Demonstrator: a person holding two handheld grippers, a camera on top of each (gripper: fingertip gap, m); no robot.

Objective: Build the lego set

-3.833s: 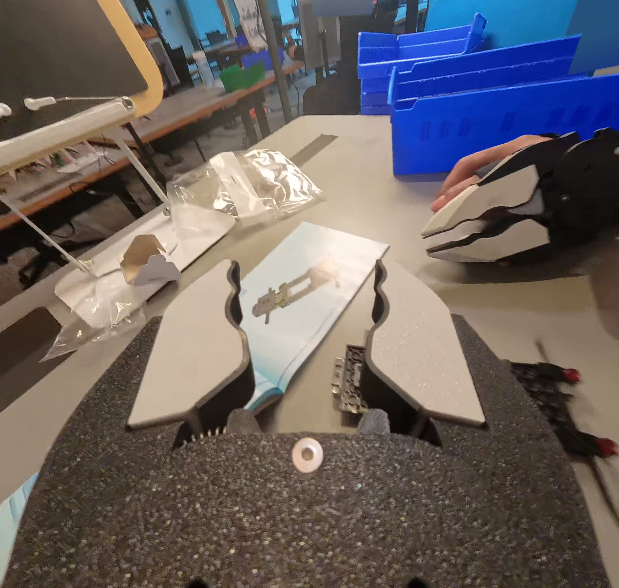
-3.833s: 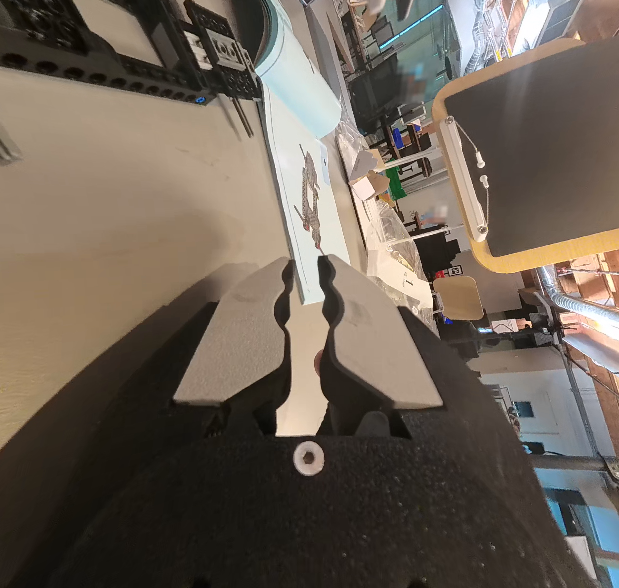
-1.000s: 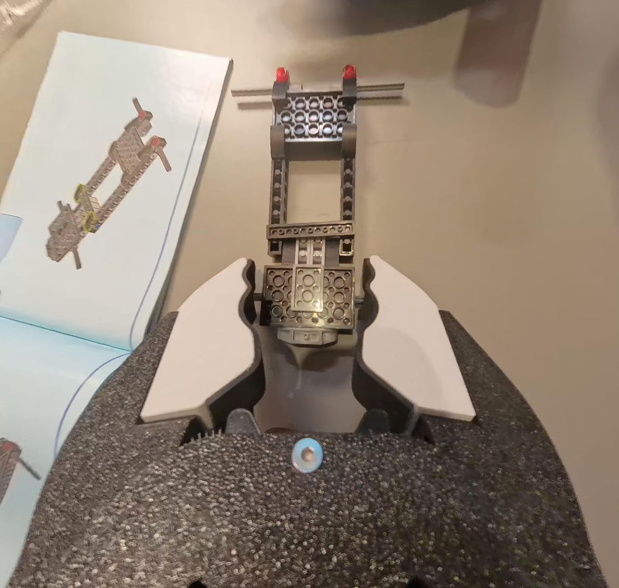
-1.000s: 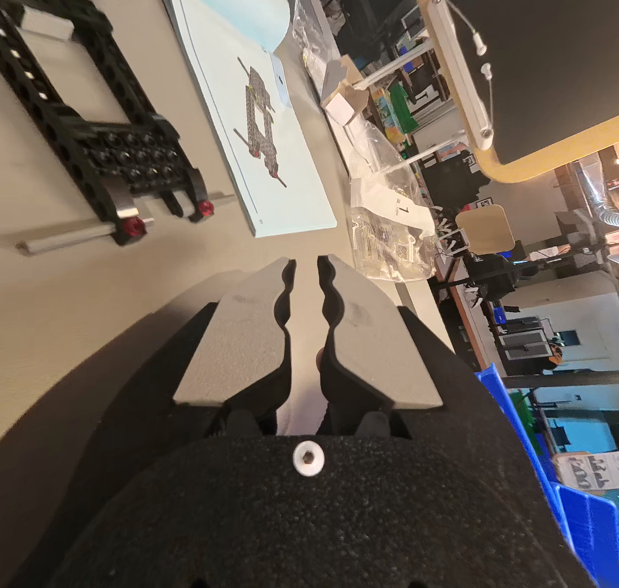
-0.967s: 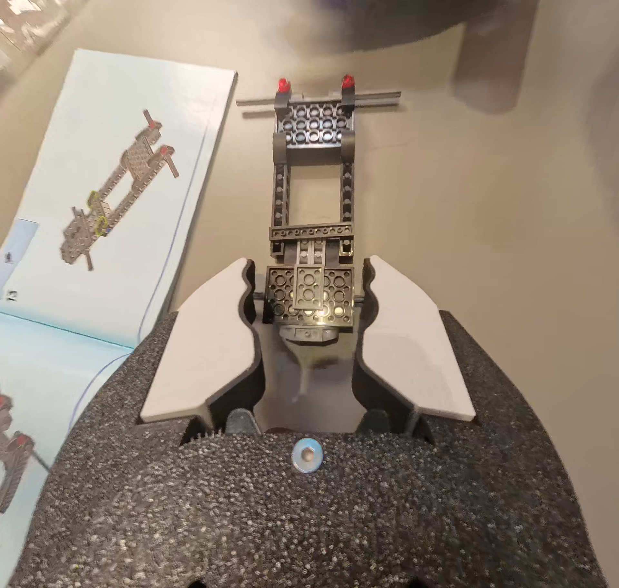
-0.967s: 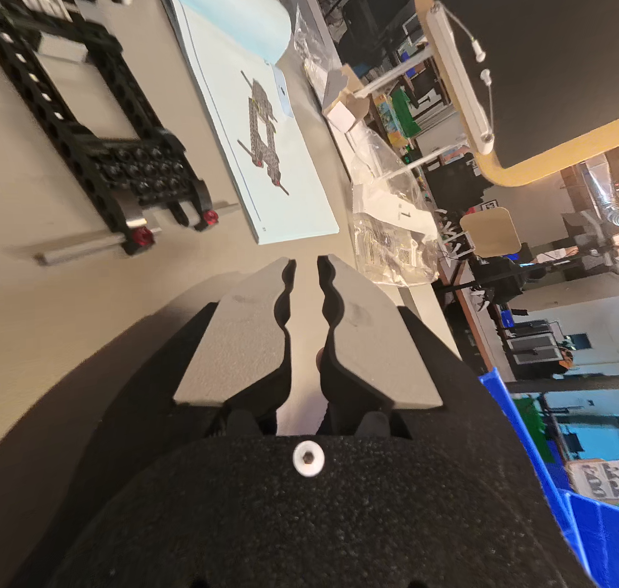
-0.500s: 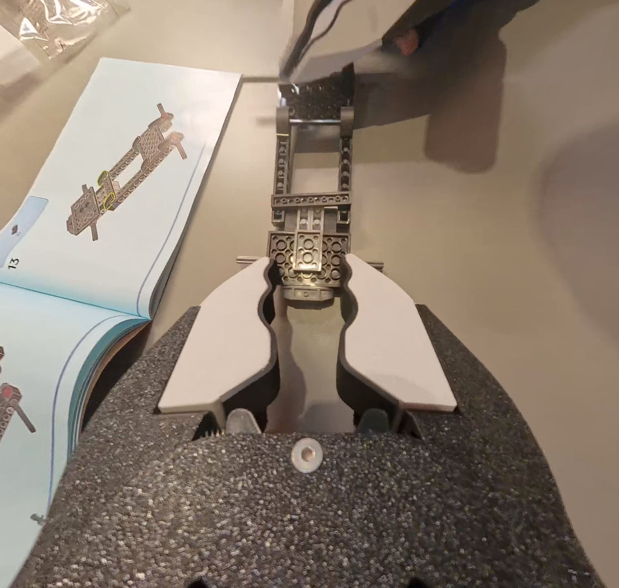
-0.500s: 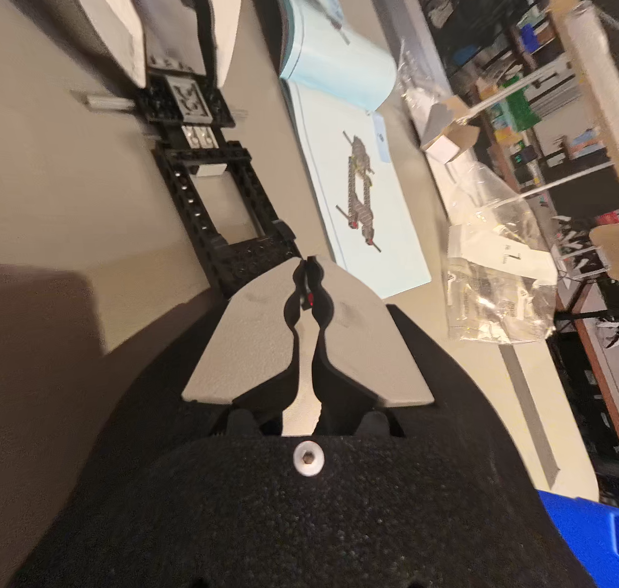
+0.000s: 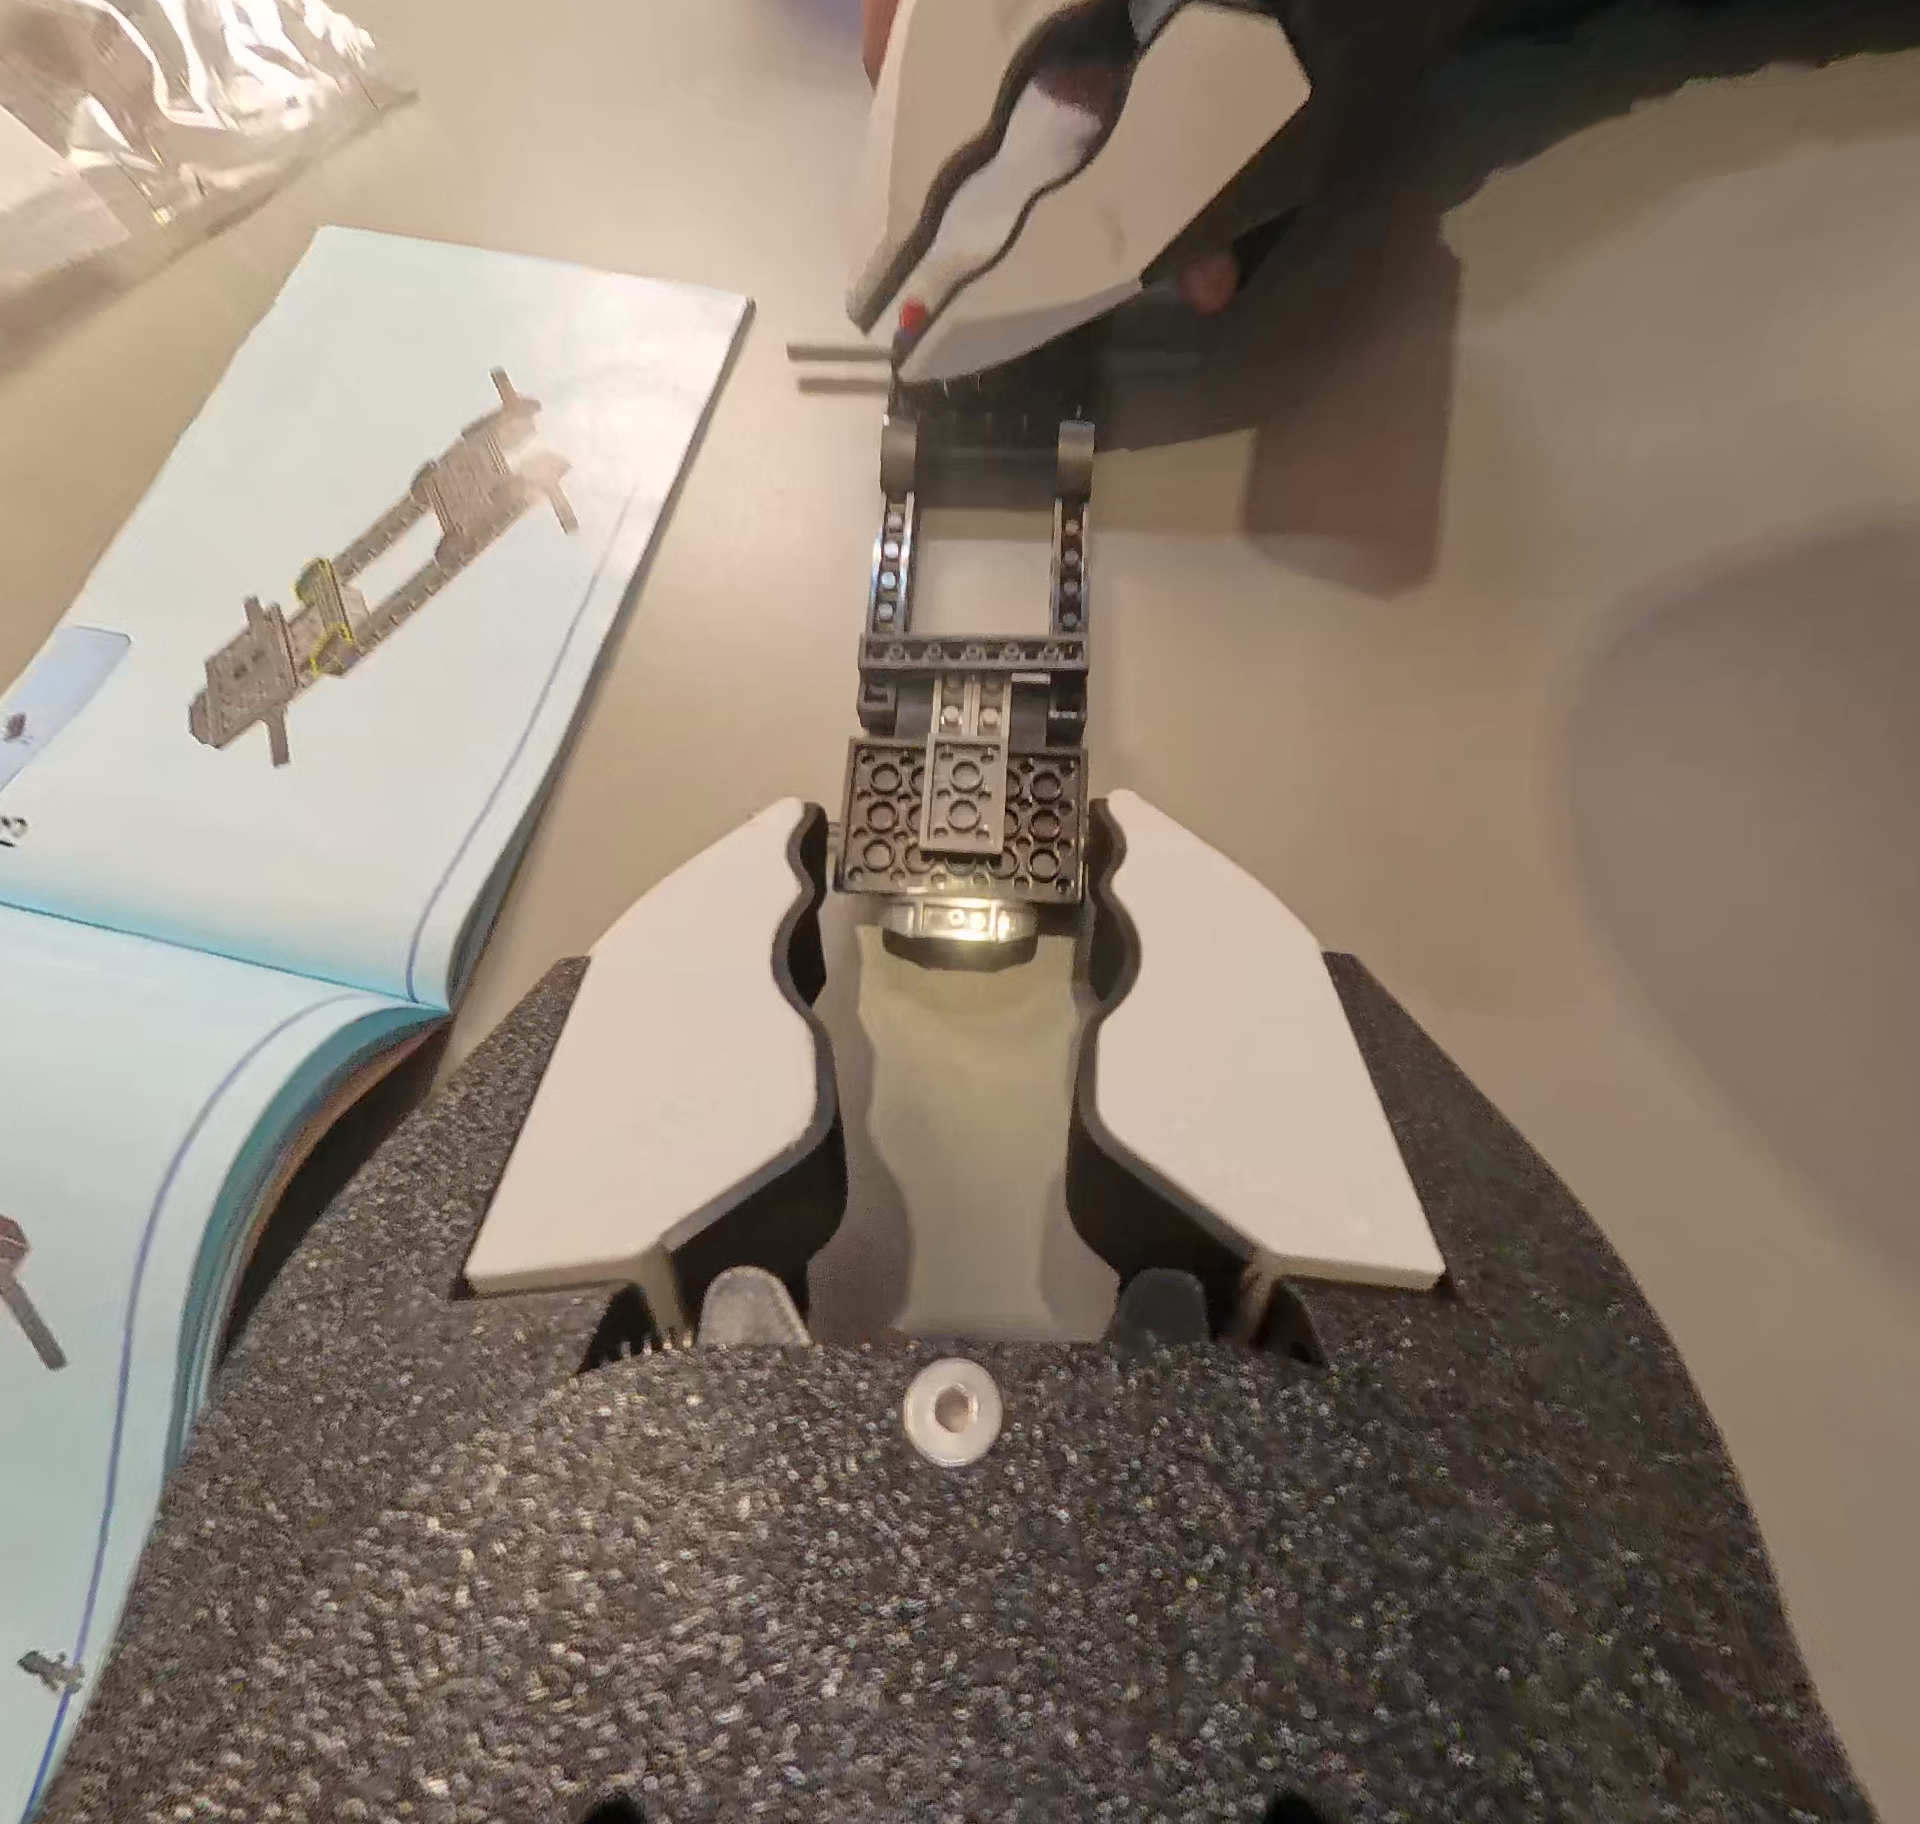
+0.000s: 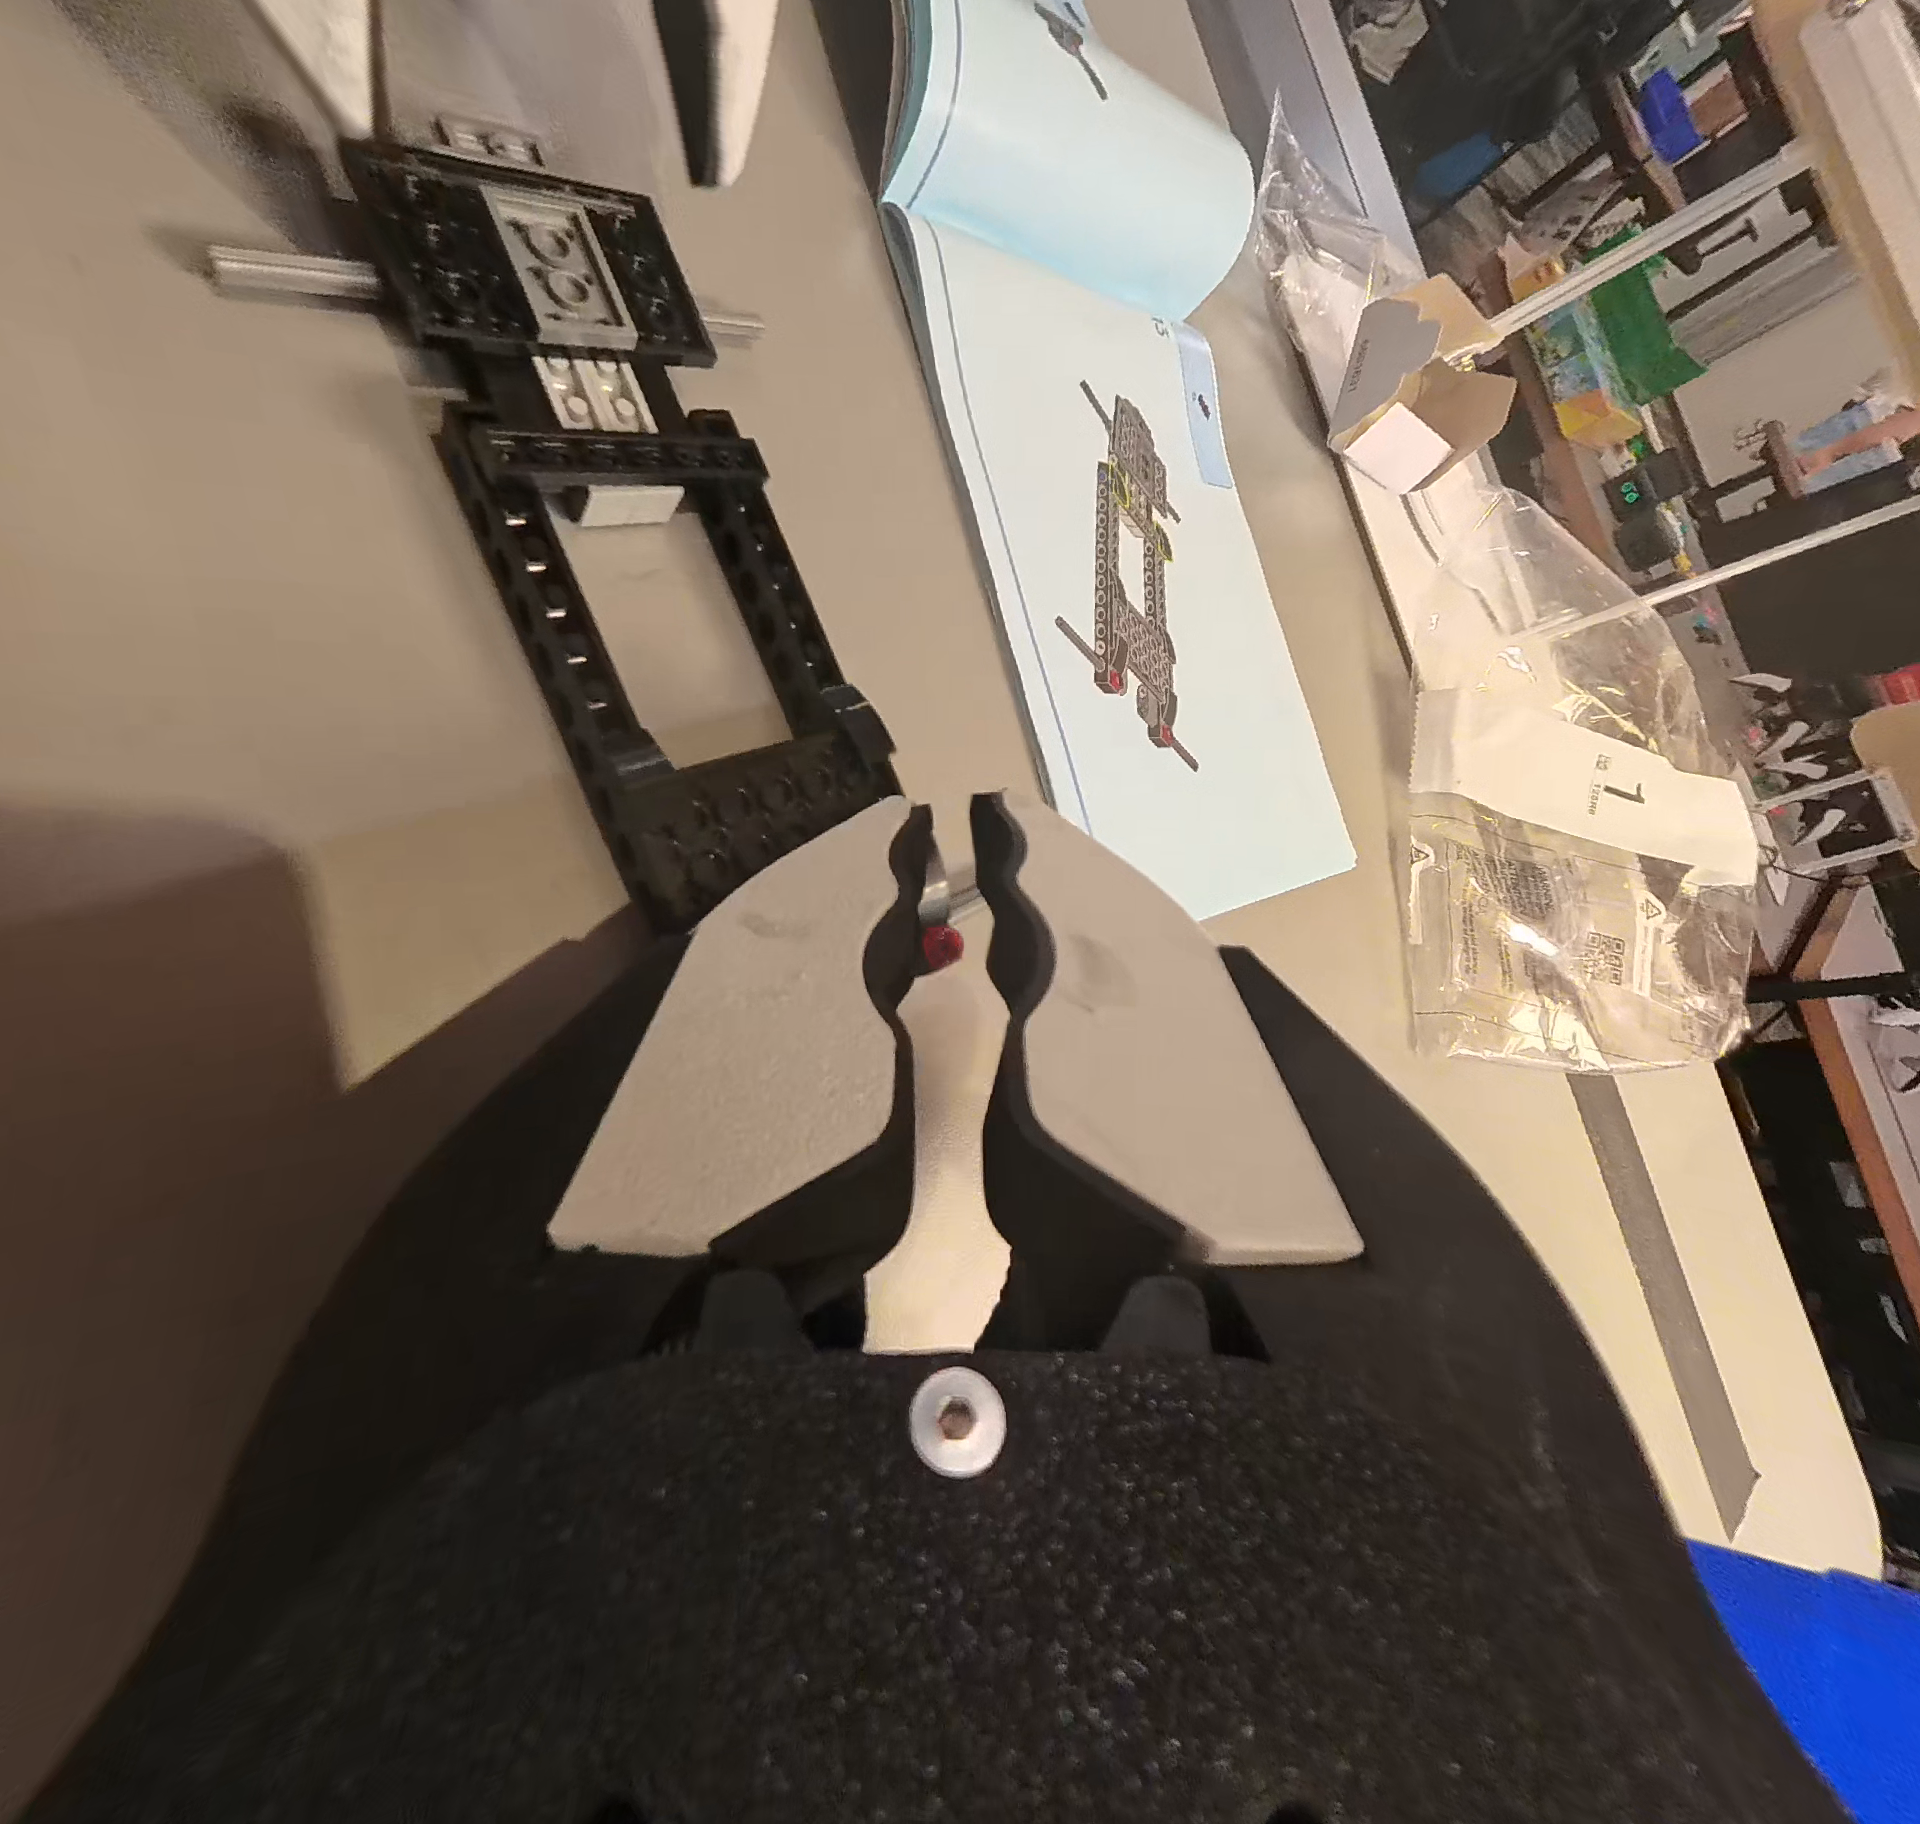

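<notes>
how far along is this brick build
Done: a black brick frame lies assembled, resembling the drawing in the open booklet. In hand: left gripper jaws straddle its plate end; right gripper jaws narrowly flank its red pin, a gap showing. Left: cannot tell; a clear bag lies aside.

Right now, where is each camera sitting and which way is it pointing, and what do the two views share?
Left wrist view: on the left hand-held gripper, looking down along the brick frame; its fingers flank the frame's near end, the right hand-held gripper at the far end.
Right wrist view: on the right hand-held gripper, facing back along the frame; its fingers straddle a red pin.
Shared: frame, booklet, table.
</notes>
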